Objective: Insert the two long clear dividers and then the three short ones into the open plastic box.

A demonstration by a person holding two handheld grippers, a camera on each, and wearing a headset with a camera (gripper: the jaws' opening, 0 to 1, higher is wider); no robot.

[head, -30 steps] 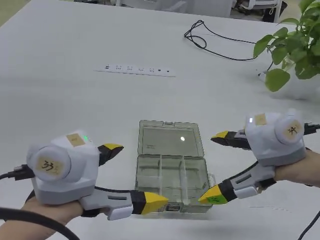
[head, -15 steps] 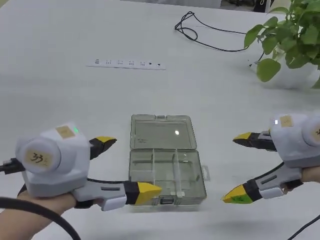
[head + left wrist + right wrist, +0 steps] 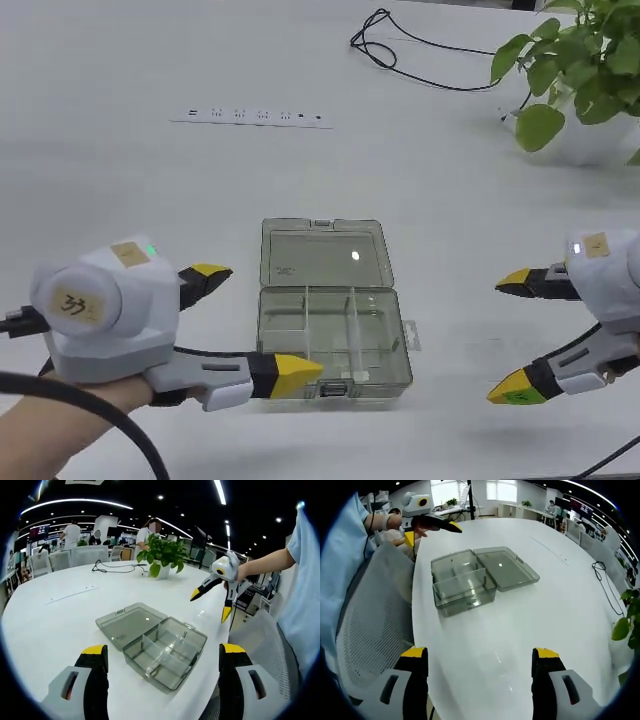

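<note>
The clear plastic box (image 3: 333, 337) lies open near the table's front edge, its lid (image 3: 322, 252) flat behind it. Clear dividers (image 3: 352, 330) stand inside, splitting it into several compartments; the box (image 3: 165, 651) appears likewise in the left gripper view, and as the box (image 3: 462, 582) in the right gripper view. My left gripper (image 3: 252, 320) is open, just left of the box, its lower fingertip at the box's front left corner. My right gripper (image 3: 514, 335) is open, apart from the box to the right. Both hold nothing.
A white power strip (image 3: 255, 117) lies farther back on the white table (image 3: 120, 190). A black cable (image 3: 420, 55) curls at the back, beside a potted plant (image 3: 575, 70) at the back right. A mesh chair (image 3: 365, 625) stands at the table's near edge.
My right gripper has drawn away from the box to the right and lower. The left gripper stays beside the box's front left. The head view has shifted a little.
</note>
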